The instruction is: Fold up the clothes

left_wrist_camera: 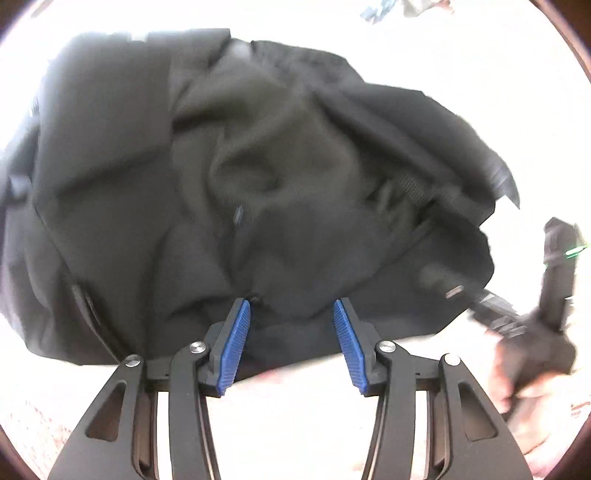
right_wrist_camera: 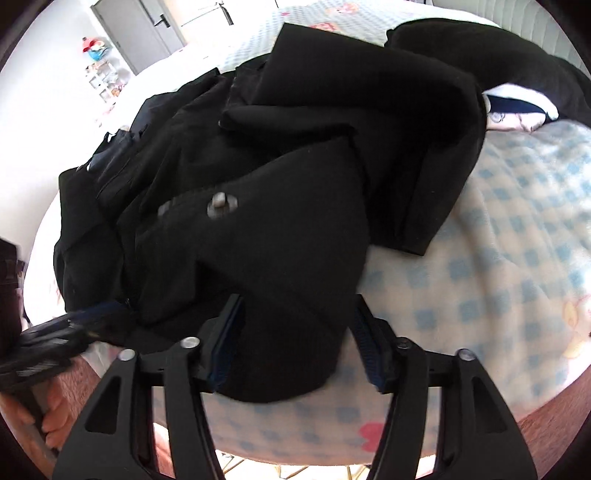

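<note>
Left wrist view: left tongs [left_wrist_camera: 291, 314] spread wide, blue pads [left_wrist_camera: 236, 343] well apart, nothing between them. Tips sit at the near edge of a crumpled black garment [left_wrist_camera: 236, 166], which fills most of the view and lies on a pale surface (overexposed, pattern not readable here). A metal snap [left_wrist_camera: 455, 291] shows on the garment's right part. At the far right, a hand [left_wrist_camera: 524, 373] grips the other black tool; motion blur, so detail is lost. Small dark scraps [left_wrist_camera: 380, 9] at the top edge, unidentifiable.

Right wrist view: right tongs [right_wrist_camera: 295, 314] also wide open; a fold of the black garment [right_wrist_camera: 280, 229] lies between the two fingers, but the pads are not pressed onto it. Garment is heaped in loose folds on a bed with a white and blue checked blanket [right_wrist_camera: 498, 266]. Metal snap stud [right_wrist_camera: 219, 205] faces up near the garment's middle. A white and navy cloth [right_wrist_camera: 517, 109] peeks out beyond the heap, upper right. Lower left: fingers [right_wrist_camera: 55, 413] around the blurred left tool. Grey door [right_wrist_camera: 136, 29] in the background, upper left.
</note>
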Motion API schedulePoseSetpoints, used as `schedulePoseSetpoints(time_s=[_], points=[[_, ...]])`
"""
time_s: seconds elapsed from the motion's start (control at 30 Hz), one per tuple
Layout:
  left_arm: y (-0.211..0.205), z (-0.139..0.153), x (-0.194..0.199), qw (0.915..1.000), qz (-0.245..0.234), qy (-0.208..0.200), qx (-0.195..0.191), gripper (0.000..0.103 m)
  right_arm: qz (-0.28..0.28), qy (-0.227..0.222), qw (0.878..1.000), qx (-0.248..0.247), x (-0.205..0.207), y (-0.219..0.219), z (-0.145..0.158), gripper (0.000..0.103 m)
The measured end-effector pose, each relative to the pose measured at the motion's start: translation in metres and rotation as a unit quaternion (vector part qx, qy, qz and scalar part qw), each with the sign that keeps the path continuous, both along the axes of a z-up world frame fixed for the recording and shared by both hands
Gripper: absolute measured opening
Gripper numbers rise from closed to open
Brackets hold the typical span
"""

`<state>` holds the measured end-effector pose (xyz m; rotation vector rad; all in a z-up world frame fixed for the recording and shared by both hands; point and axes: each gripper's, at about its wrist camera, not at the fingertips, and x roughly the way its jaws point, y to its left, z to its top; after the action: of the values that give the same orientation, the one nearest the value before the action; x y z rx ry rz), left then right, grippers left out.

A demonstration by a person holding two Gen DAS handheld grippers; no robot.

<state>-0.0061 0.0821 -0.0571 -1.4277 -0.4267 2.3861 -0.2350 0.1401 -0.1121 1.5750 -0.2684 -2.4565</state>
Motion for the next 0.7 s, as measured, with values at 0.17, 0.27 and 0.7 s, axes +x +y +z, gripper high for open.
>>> schedulePoseSetpoints(time_s=[0.17, 0.27, 0.7], points=[[0.032, 0.001, -0.039, 0.9999, 0.009, -0.001, -0.007, 0.051, 0.005, -0.014, 1.0, -0.005, -0.015, -0.011, -0.006, 0.03], [0.029, -0.009, -0.04, 0.9972, -0.005, -0.067, -0.033, 0.05, 0.01, 0.0, 1.0, 0.019, -0.014, -0.016, -0.001, 0.009], [-0.014, 0.033, 0.044, 0.997, 0.071, -0.011, 0.029, 0.05, 0.032, -0.013, 0.998, -0.043, 0.042, 0.011, 0.017, 0.004]])
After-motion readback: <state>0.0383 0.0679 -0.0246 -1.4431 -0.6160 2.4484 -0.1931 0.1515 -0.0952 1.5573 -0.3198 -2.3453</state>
